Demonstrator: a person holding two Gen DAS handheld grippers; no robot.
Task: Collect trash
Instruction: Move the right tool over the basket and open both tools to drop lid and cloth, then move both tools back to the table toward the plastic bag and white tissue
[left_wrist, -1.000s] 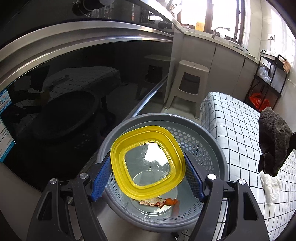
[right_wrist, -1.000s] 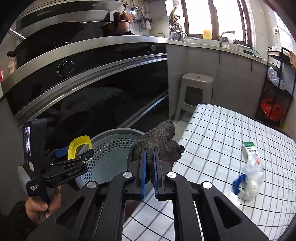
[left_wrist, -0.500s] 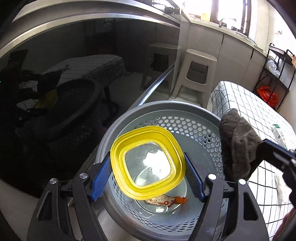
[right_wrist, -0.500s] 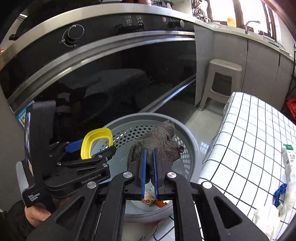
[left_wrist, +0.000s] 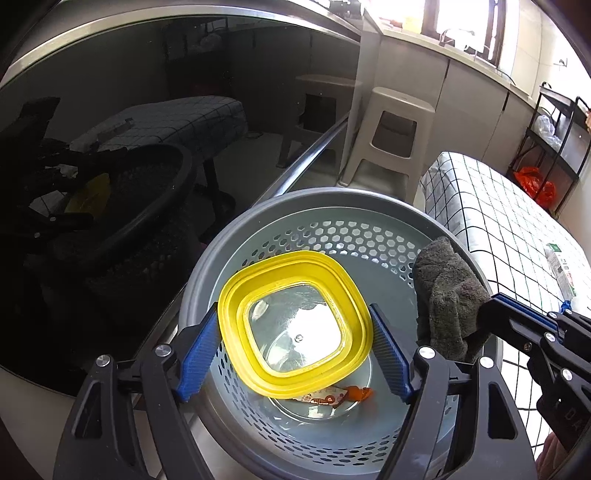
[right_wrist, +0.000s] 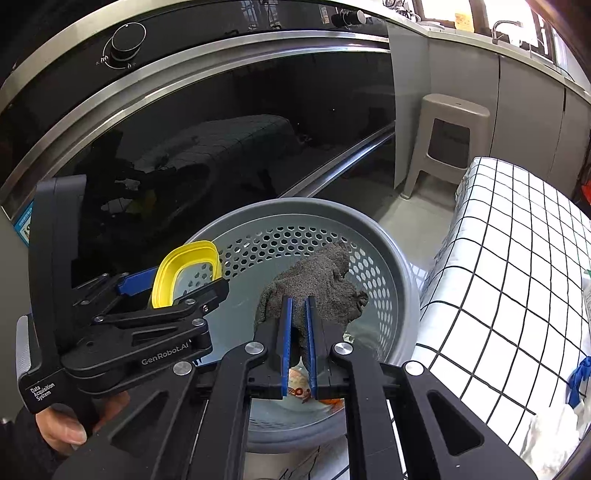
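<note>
A grey perforated basket (left_wrist: 332, 236) (right_wrist: 295, 236) stands below both grippers, with an orange snack wrapper (left_wrist: 332, 397) (right_wrist: 299, 387) on its bottom. My left gripper (left_wrist: 292, 312) (right_wrist: 184, 280) holds a yellow-rimmed clear lid (left_wrist: 295, 332) (right_wrist: 184, 273) flat over the basket. Its jaws are opening, but the lid still sits between the blue pads. My right gripper (right_wrist: 299, 301) (left_wrist: 487, 310) is shut on a crumpled grey cloth (right_wrist: 317, 280) (left_wrist: 447, 295), which hangs inside the basket's right rim.
A table with a checked cloth (right_wrist: 517, 258) (left_wrist: 498, 206) touches the basket on the right and carries a white tissue (right_wrist: 550, 432) and a carton (left_wrist: 559, 266). A dark glass oven front (right_wrist: 184, 129) lies behind; a beige stool (left_wrist: 391, 136) stands farther back.
Both grippers sank toward the basket. The right gripper carried the grey cloth from above the table edge to over the basket, close to the lid.
</note>
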